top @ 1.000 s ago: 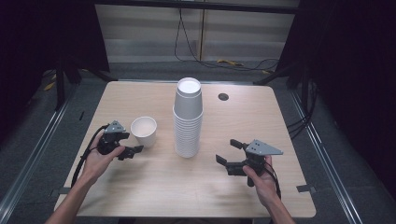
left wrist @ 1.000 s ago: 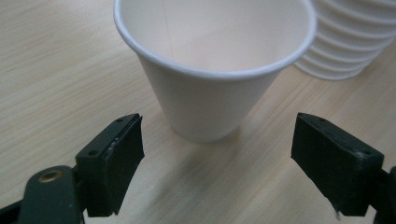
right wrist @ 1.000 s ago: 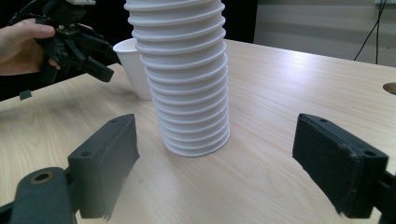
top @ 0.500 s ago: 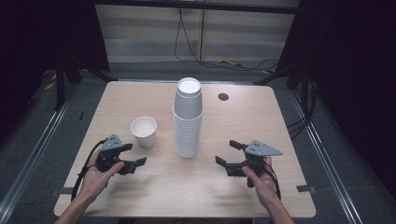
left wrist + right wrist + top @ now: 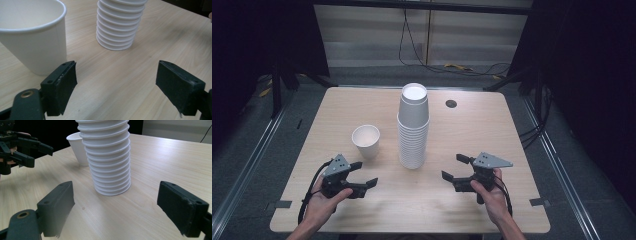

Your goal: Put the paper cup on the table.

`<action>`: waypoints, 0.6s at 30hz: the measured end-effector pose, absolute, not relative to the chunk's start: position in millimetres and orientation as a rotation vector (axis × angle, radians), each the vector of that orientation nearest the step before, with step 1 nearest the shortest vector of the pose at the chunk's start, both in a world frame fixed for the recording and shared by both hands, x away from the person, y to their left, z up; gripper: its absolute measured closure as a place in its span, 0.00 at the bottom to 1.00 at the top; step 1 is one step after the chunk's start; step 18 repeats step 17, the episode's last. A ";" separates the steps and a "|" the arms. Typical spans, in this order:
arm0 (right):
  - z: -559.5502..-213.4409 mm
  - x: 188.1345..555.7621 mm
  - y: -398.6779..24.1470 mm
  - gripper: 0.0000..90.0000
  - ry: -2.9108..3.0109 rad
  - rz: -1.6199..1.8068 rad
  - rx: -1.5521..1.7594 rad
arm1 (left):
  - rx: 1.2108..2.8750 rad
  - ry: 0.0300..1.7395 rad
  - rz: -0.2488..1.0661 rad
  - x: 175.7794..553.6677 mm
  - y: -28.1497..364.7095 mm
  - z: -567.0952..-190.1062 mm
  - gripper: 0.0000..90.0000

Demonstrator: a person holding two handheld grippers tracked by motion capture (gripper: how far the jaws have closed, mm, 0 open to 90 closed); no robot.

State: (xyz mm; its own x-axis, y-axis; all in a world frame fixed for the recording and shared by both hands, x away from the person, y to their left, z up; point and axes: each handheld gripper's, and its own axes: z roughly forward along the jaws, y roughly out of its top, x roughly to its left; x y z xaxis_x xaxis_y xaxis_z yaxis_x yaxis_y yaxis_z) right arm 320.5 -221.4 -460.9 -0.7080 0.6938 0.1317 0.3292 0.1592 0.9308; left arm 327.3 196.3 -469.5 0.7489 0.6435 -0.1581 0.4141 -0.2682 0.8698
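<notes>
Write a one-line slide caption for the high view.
Two open grippers, left and right, flank a cup stack beside a single cup.

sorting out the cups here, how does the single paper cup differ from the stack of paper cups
The single paper cup stands alone on the table, while the stack of paper cups is many cups nested together. The single cup is short; the stack rises much taller. The single cup sits mouth up, its hollow showing; the stack's cups appear to be upside down, widest at the table. The single cup's wall is smooth; the stack's side is ribbed with rims. Both are white, upright, and untouched by either gripper.
</notes>
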 end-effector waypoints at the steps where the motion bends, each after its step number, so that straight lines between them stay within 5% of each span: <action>1: -461.0 319.7 -221.2 0.15 2.118 1.571 0.978 | 1.896 0.815 0.271 325.9 196.4 -469.5 0.19; 18: -474.1 309.9 -216.5 0.15 2.206 1.504 0.992 | 1.886 0.841 0.250 318.9 192.4 -485.8 0.18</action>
